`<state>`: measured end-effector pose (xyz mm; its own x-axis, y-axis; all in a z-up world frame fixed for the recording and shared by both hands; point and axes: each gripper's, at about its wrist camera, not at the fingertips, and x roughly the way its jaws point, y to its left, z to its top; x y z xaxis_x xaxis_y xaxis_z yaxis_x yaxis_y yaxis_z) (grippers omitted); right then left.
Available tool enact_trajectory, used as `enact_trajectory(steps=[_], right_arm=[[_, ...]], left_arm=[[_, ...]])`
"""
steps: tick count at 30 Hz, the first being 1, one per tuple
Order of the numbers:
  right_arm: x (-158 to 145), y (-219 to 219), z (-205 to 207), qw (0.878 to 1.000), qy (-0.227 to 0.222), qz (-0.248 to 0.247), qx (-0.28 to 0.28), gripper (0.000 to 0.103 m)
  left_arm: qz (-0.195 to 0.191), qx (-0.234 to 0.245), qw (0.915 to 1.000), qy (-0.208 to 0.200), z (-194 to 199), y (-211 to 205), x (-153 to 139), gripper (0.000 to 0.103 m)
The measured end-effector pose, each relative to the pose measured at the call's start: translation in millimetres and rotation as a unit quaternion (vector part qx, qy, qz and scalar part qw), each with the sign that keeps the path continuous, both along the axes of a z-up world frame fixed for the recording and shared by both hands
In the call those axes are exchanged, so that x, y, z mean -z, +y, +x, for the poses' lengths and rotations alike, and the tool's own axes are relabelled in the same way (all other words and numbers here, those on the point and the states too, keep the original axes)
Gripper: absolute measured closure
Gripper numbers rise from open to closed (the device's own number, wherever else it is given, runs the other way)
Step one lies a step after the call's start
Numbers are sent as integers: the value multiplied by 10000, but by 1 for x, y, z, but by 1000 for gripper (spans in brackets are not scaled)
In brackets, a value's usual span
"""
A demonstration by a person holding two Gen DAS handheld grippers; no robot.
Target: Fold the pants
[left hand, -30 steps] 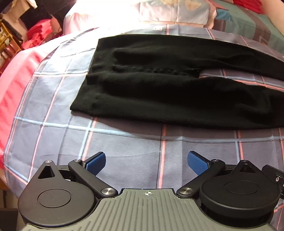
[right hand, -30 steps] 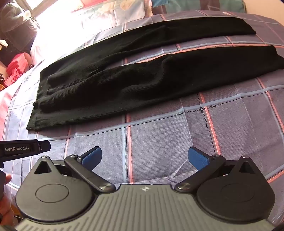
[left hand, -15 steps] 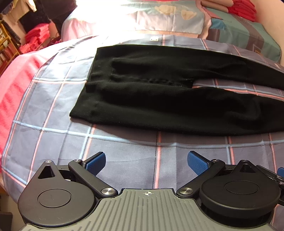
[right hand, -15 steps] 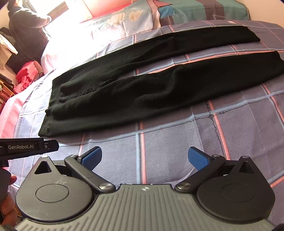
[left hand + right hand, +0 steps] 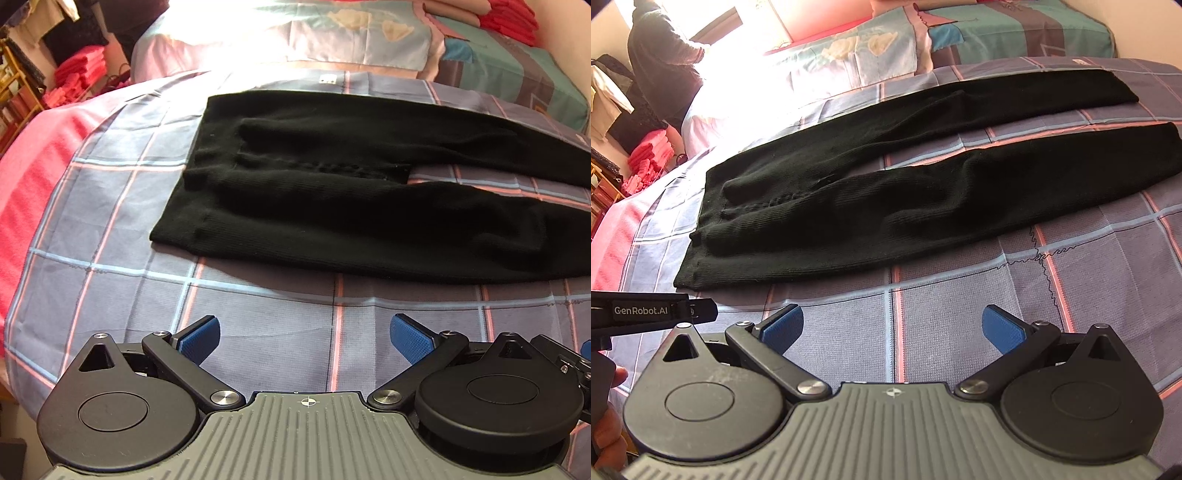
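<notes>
Black knit pants (image 5: 332,192) lie spread flat on a checked bedspread (image 5: 258,314), waistband to the left and both legs running off to the right. The right wrist view shows the full pants (image 5: 886,206) with the two legs parted in a narrow V. My left gripper (image 5: 304,336) hovers open over bare bedspread, short of the pants' near edge by the waistband. My right gripper (image 5: 892,325) is also open and empty, just short of the near leg. A part of the left gripper's body (image 5: 646,314) shows at the left edge of the right wrist view.
Pillows (image 5: 332,33) and a patterned quilt (image 5: 1015,33) lie along the far side of the bed. Stacked red cloth (image 5: 77,74) and a shelf sit beyond the bed's left side. A person in dark clothes (image 5: 661,62) stands by the bright window. The bed edge drops away at the left.
Both grippers have drawn back and tilted up a little, so more of the pants and the pillows behind them show. The pants lie as before and both grippers stay open.
</notes>
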<state>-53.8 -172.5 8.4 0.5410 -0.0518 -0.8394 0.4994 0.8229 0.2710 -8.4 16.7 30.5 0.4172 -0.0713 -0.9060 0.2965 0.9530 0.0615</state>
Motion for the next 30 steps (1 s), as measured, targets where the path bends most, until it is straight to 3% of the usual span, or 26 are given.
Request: enact_trajectory(steps=[30], right_arm=[[11,-3,9,9998,-47,159,-54,10]], left_arm=[[13,123,9999,63,18,-15,9,0]])
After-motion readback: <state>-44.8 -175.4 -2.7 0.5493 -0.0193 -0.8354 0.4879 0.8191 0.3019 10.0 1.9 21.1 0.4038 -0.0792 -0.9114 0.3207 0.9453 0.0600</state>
